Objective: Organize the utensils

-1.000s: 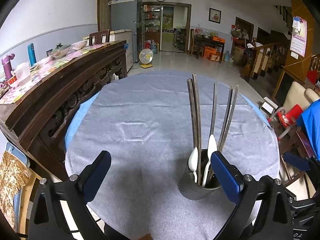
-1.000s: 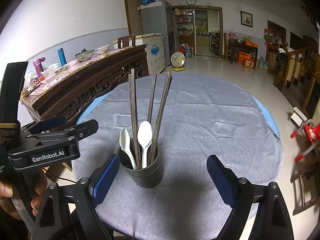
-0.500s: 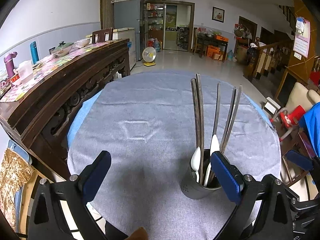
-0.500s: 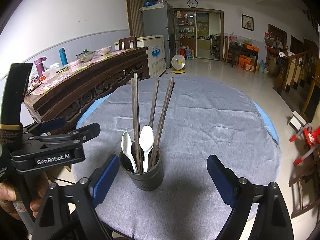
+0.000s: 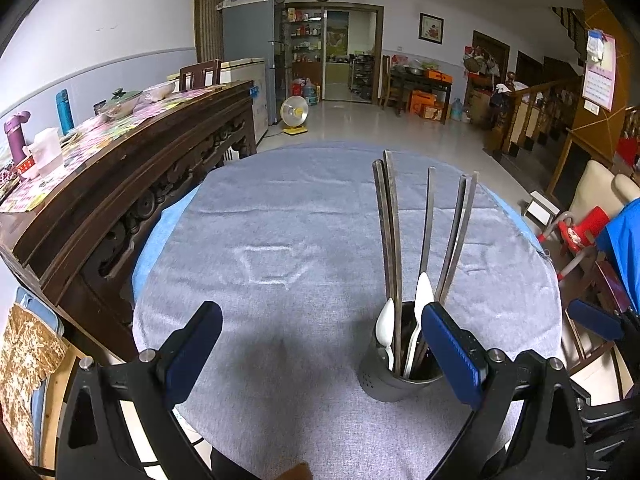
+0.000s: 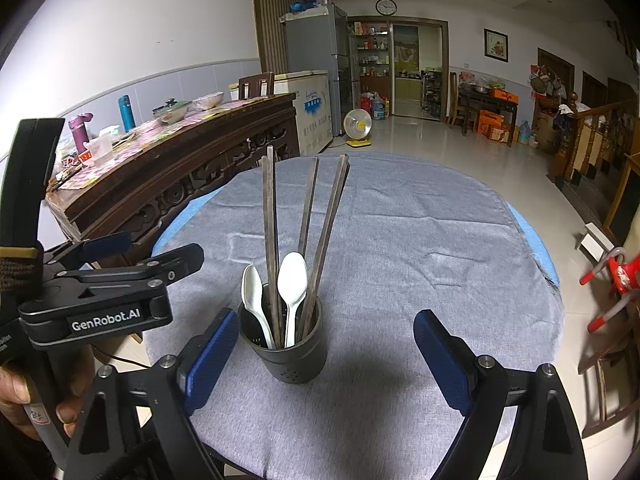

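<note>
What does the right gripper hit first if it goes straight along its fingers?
Probably the grey tablecloth, just right of the utensil holder. The open right gripper has the holder nearer its left finger; it might get clipped, depth unclear.

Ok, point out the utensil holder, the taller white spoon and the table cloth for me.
utensil holder (image 6: pixel 298 364): right wrist view, on its dark front wall.
taller white spoon (image 6: pixel 293 276): right wrist view, on the bowl of the spoon.
table cloth (image 6: pixel 420 240): right wrist view, on a bare grey stretch.

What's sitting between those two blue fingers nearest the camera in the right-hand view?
In the right wrist view, only bare grey tablecloth lies between the right gripper's fingers; the dark utensil holder with spoons and chopsticks stands close by its left finger.
</note>
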